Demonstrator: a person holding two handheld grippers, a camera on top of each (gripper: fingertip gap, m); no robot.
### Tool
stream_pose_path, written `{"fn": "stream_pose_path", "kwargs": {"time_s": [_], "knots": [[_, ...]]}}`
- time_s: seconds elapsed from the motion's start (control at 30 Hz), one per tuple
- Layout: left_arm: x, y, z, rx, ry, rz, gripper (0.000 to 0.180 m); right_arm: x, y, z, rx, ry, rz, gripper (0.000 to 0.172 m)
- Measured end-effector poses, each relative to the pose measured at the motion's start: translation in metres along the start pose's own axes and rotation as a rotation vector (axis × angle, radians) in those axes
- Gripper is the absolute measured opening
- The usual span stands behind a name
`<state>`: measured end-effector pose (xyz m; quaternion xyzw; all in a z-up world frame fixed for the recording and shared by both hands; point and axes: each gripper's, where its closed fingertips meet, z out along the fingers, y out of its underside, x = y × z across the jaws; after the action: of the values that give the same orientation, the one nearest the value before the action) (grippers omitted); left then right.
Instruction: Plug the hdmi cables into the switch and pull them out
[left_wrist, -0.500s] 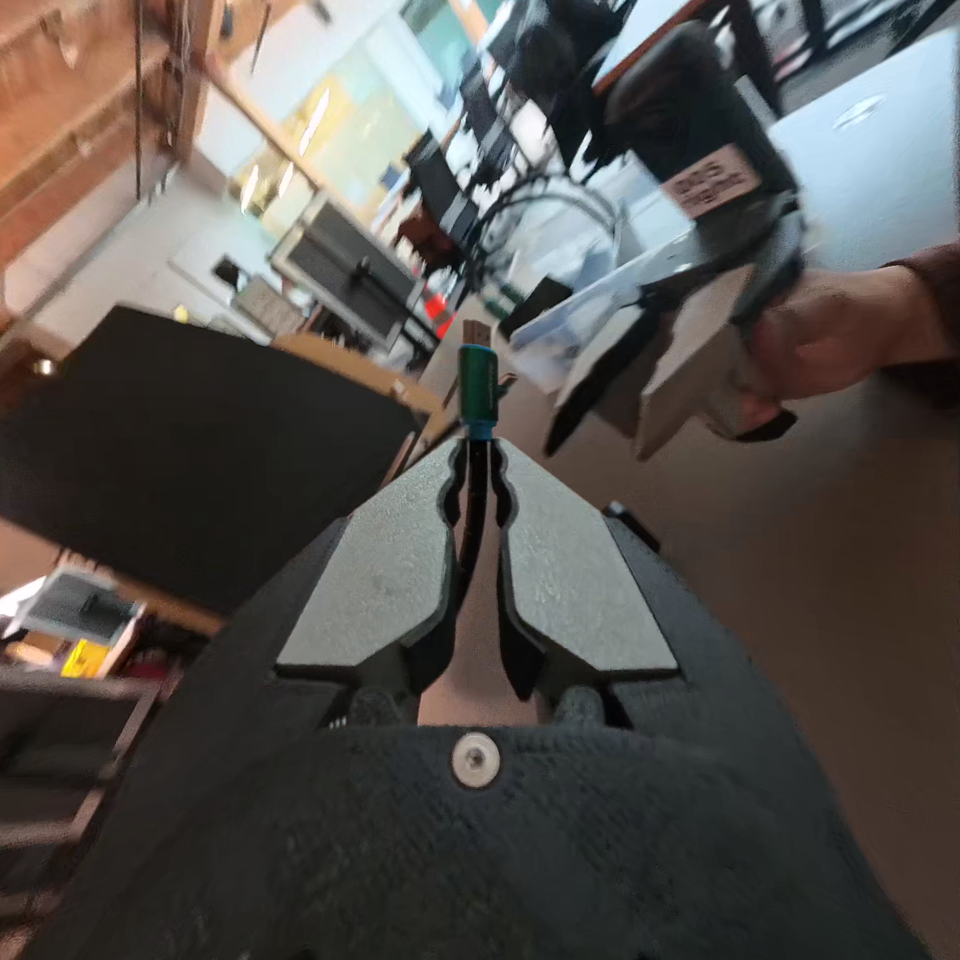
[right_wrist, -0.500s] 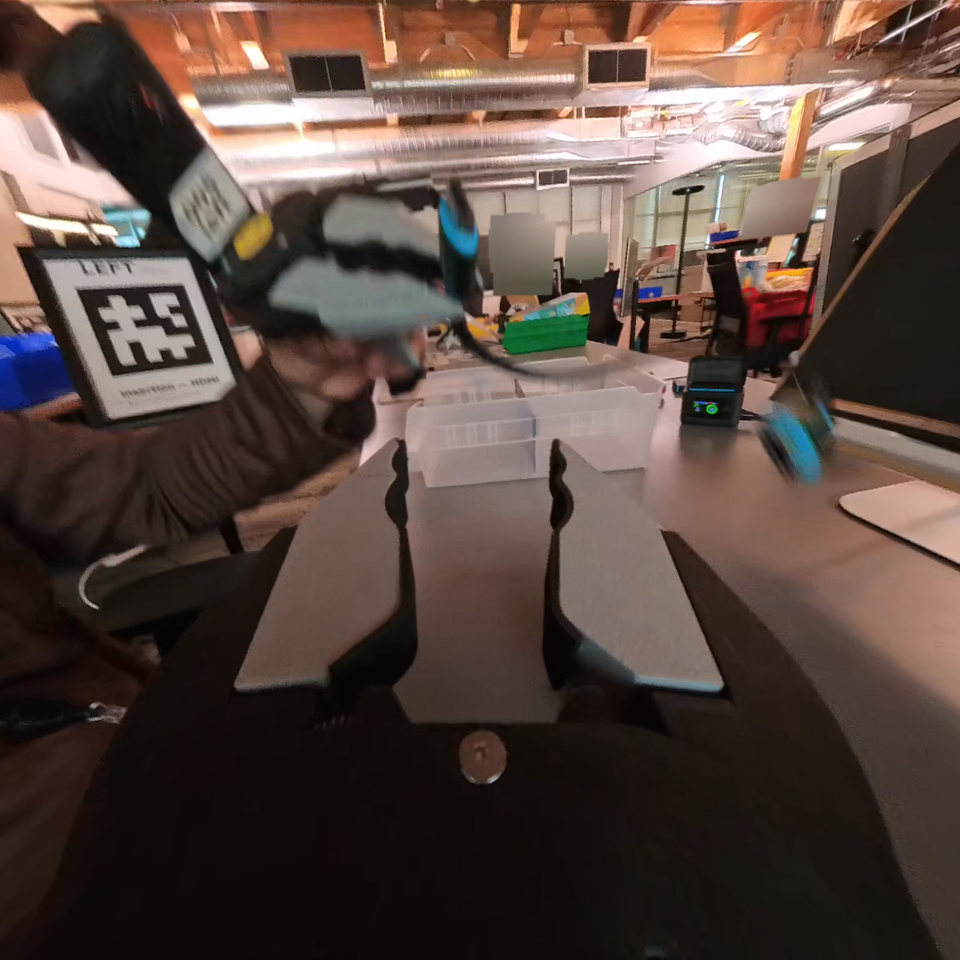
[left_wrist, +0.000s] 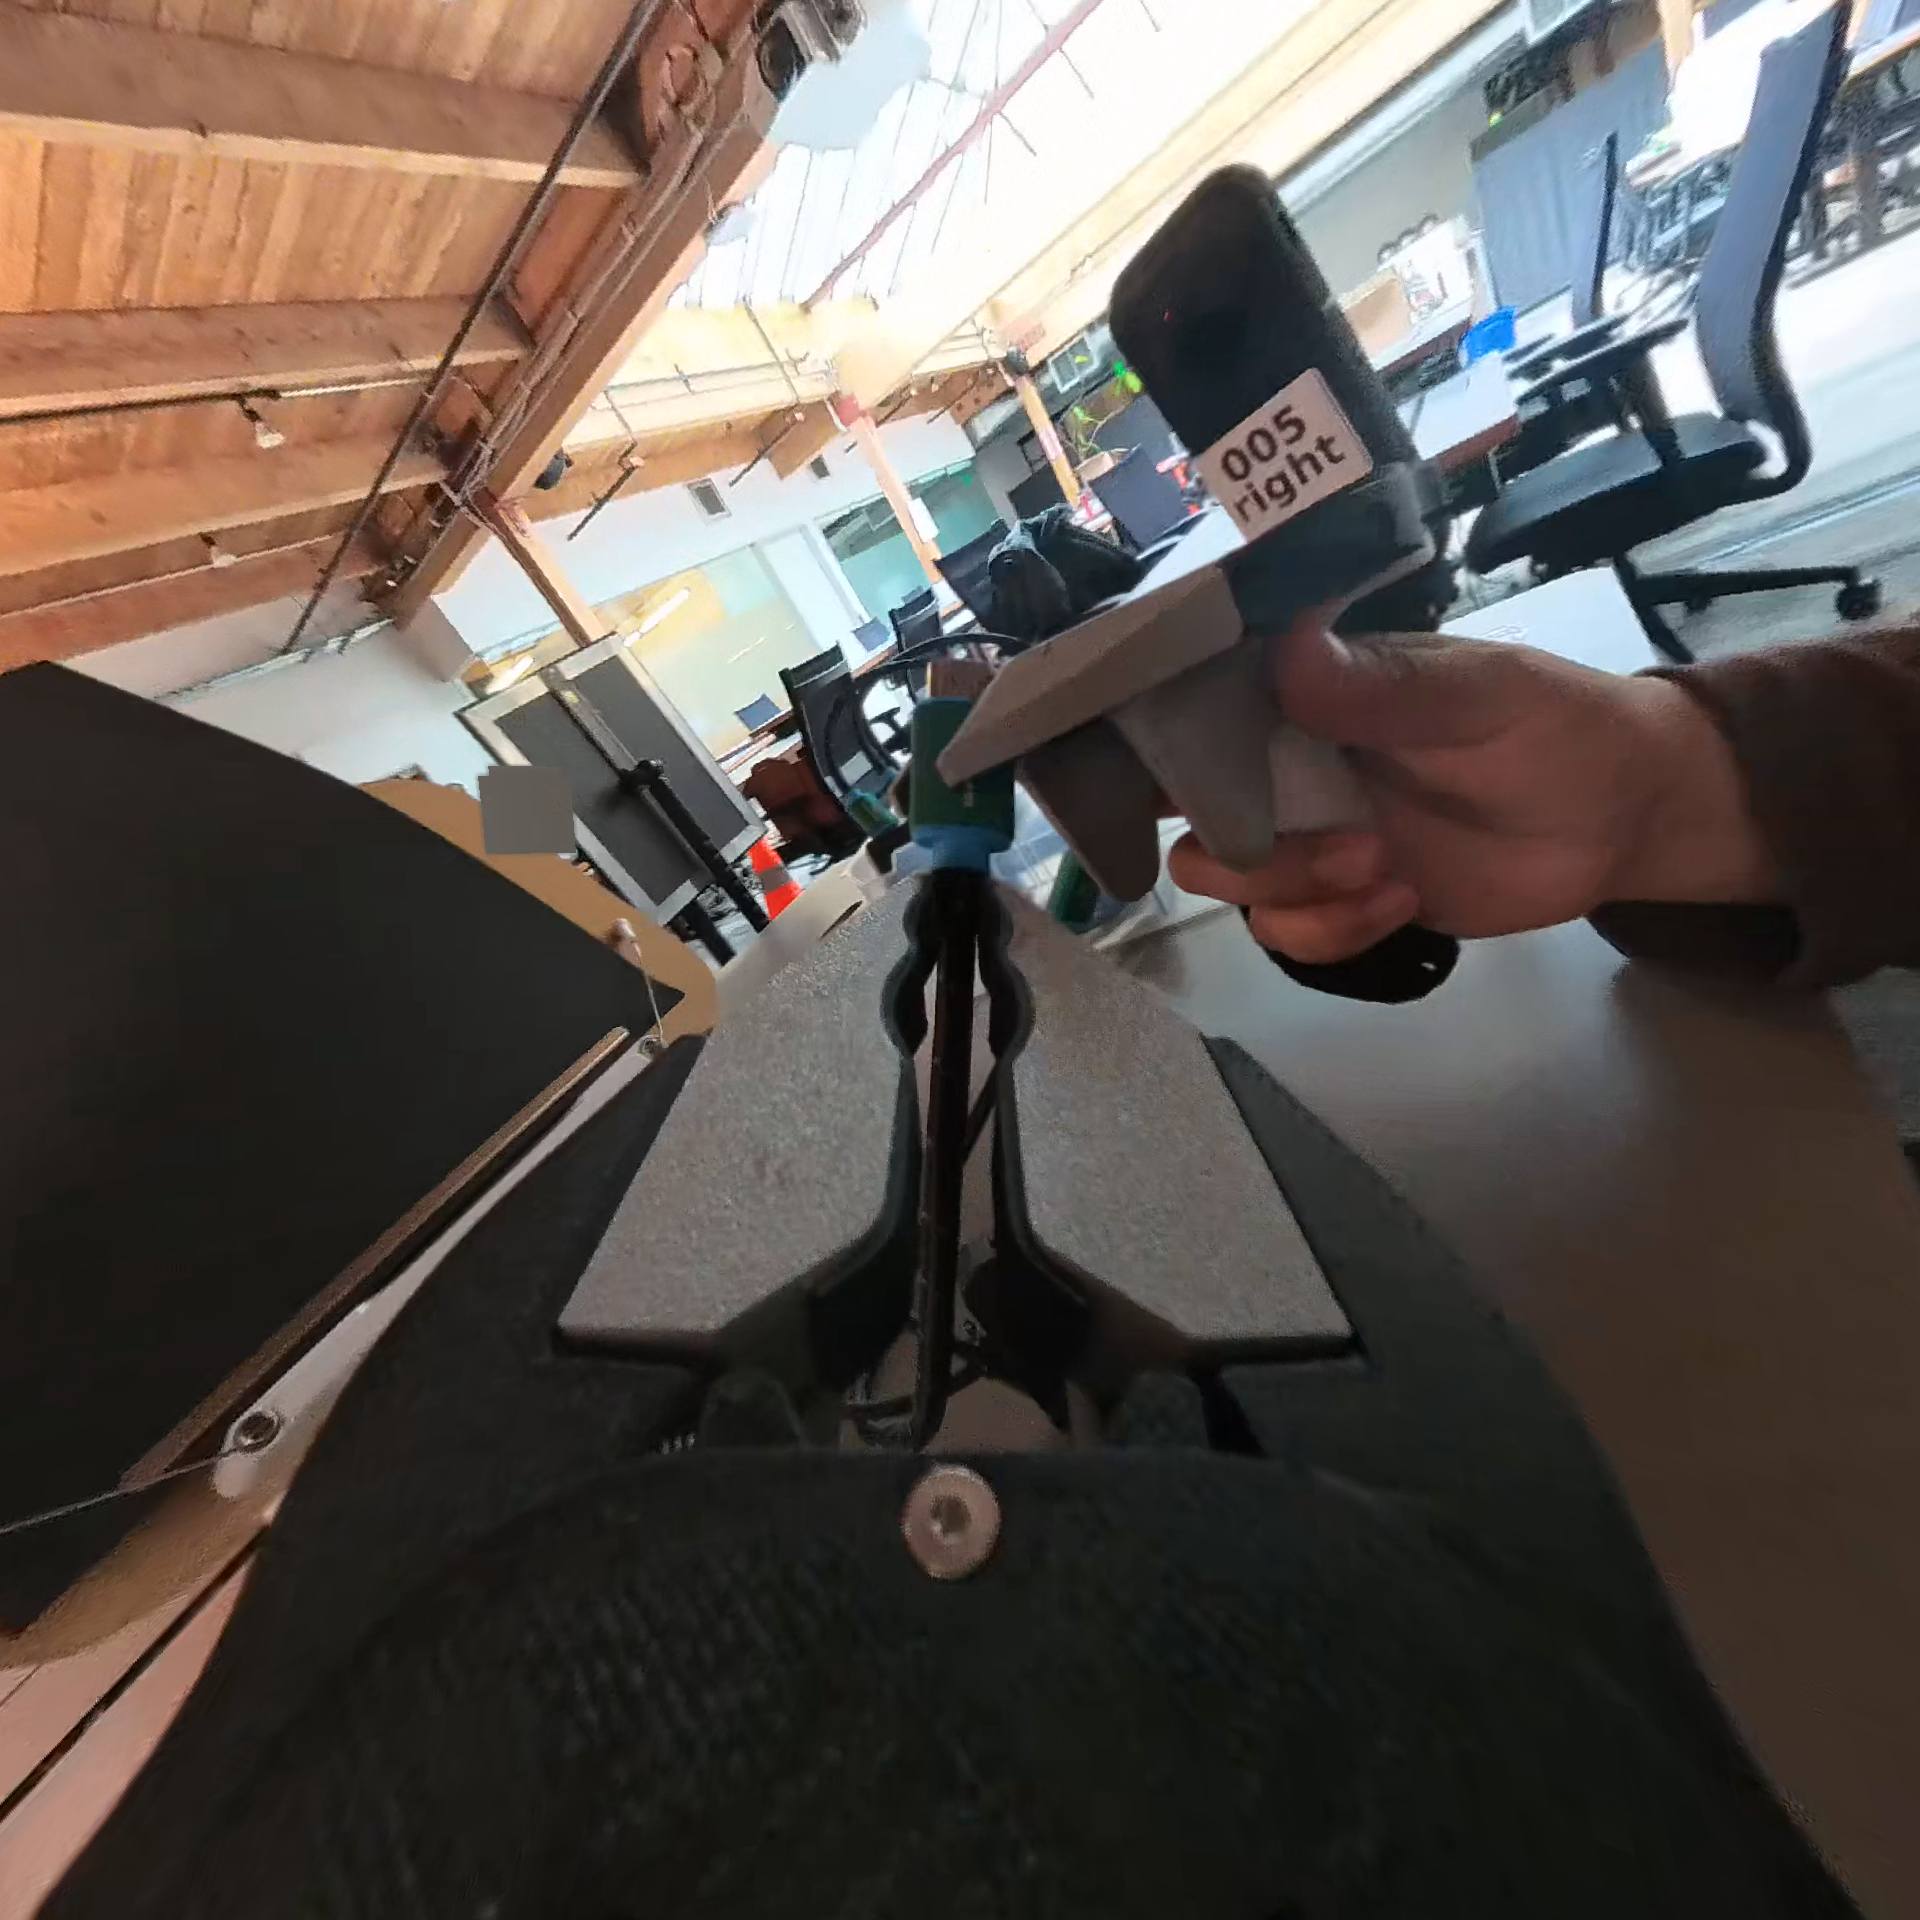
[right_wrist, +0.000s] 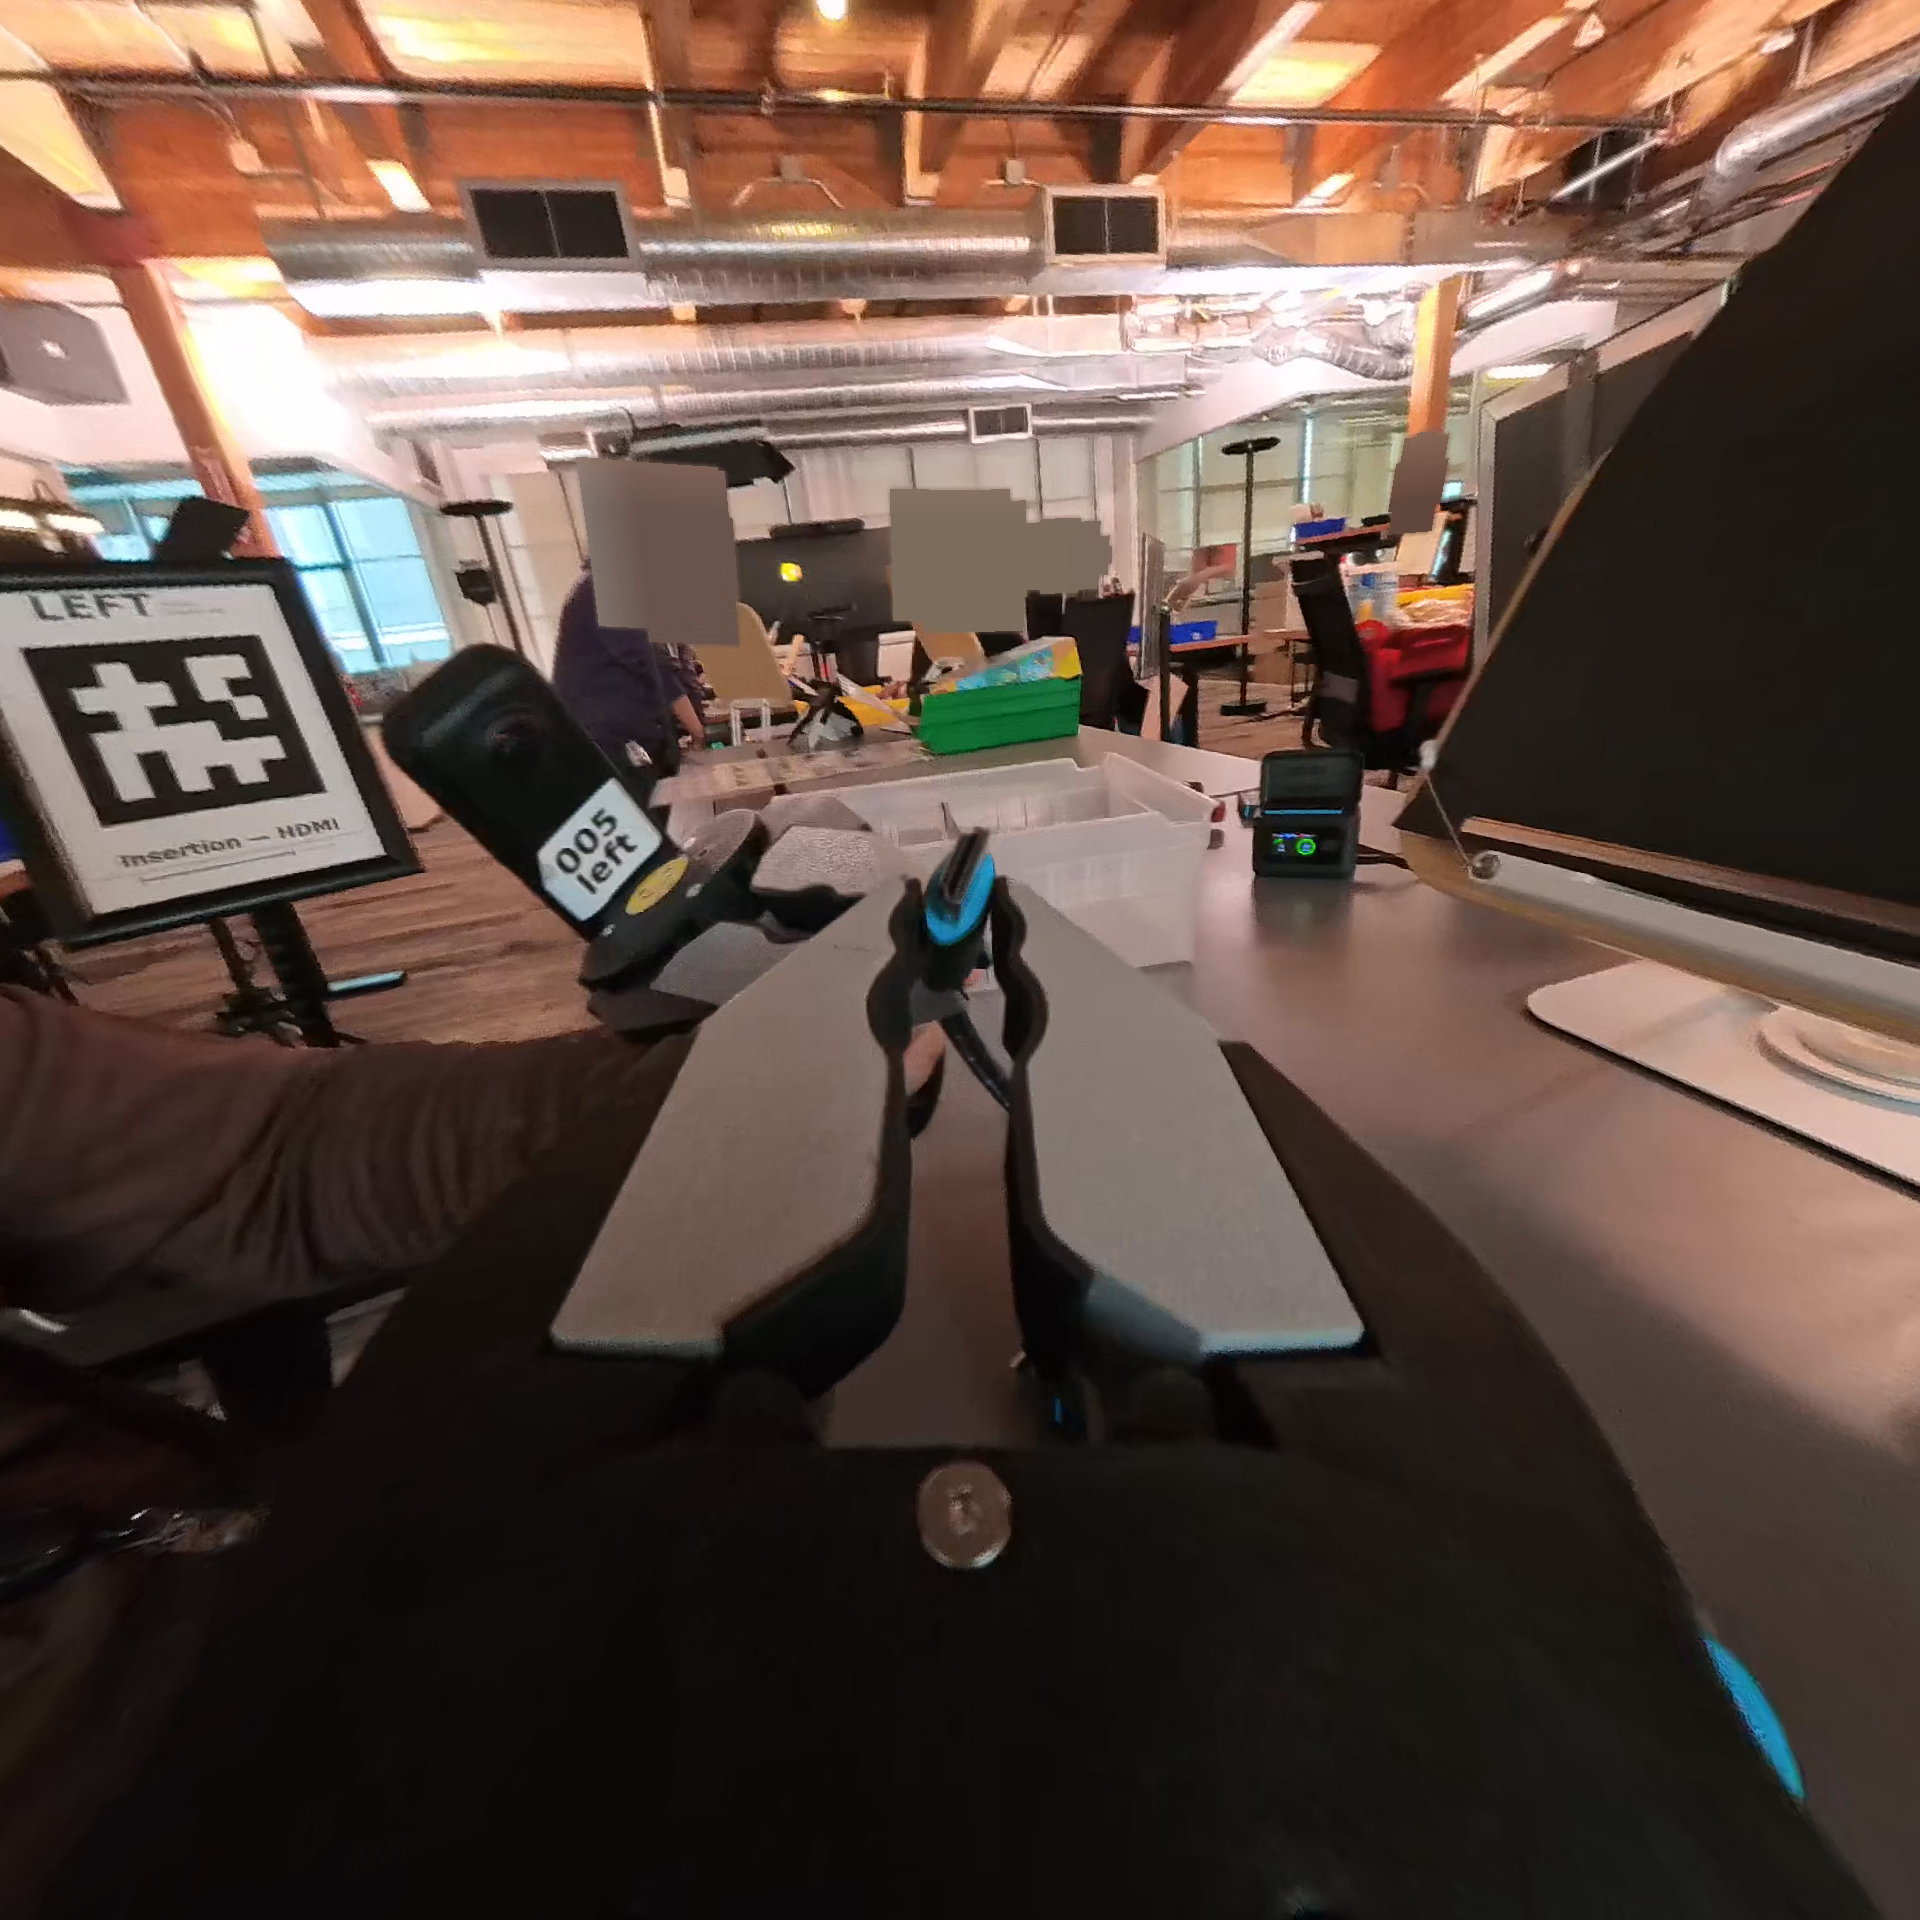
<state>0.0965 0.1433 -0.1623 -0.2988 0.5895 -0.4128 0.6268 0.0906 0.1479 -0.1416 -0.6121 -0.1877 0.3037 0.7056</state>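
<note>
Each of your handheld tools carries a white sticker with black print on its black camera housing, and a black-framed sign (right_wrist: 187, 743) with a black-and-white block marker and lettering stands on an easel to your left; I leave all wording unread.

Your left gripper (left_wrist: 954, 914) is nearly shut, its pads pinching the thin black cable (left_wrist: 943, 1143) just below the connector. Your right gripper (right_wrist: 951, 935) is closed on that same HDMI plug (right_wrist: 956, 894), a black connector with a bright blue collar and a dark metal tip pointing up and away, its cable trailing back between the fingers. You hold the plug in the air above the grey tabletop (right_wrist: 1455, 1091), in front of a clear plastic bin (right_wrist: 1091, 842).
</note>
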Motion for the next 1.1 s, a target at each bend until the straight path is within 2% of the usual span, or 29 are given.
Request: {"fn": "stream_pose_path", "kwargs": {"time_s": [0.17,0.27,0.37,0.43,0.47,0.67,0.83,0.9,0.93,1.0,1.03,1.1], "knots": [[-0.002,0.003,0.000,-0.018,-0.046,-0.042,0.005,0.004,-0.001,-0.003,-0.083,0.071,-0.045,0.009],[-0.010,0.013,-0.003,-0.126,-0.045,-0.099,0.010,0.015,-0.029,-0.020,-0.035,0.241,-0.170,0.009],[-0.016,0.037,-0.006,-0.302,-0.046,-0.233,0.038,0.028,-0.056,-0.043,-0.020,0.409,-0.289,0.009],[-0.006,0.059,-0.006,-0.434,-0.006,-0.318,0.064,0.038,-0.065,-0.057,-0.048,0.514,-0.352,0.008],[0.000,0.066,-0.005,-0.469,0.016,-0.334,0.068,0.042,-0.065,-0.060,-0.079,0.543,-0.375,0.009],[0.018,0.101,0.000,-0.601,0.023,-0.291,0.063,0.061,-0.052,-0.076,-0.301,0.656,-0.425,0.012],[0.038,0.098,0.003,-0.589,0.124,-0.427,0.068,0.078,-0.020,-0.091,-0.553,0.668,-0.350,0.013],[0.030,0.096,0.003,-0.574,0.094,-0.496,0.052,0.078,-0.007,-0.090,-0.595,0.637,-0.284,0.012],[0.022,0.098,0.002,-0.574,0.053,-0.513,0.039,0.077,0.001,-0.086,-0.611,0.615,-0.260,0.011],[0.003,0.105,-0.001,-0.581,-0.057,-0.564,0.000,0.078,0.024,-0.082,-0.707,0.590,-0.238,0.010],[-0.004,0.109,-0.003,-0.588,-0.096,-0.613,0.000,0.081,0.039,-0.082,-0.772,0.584,-0.241,0.010],[-0.006,0.109,-0.005,-0.568,-0.061,-0.726,0.000,0.088,0.065,-0.080,-0.863,0.590,-0.261,0.009]]}}
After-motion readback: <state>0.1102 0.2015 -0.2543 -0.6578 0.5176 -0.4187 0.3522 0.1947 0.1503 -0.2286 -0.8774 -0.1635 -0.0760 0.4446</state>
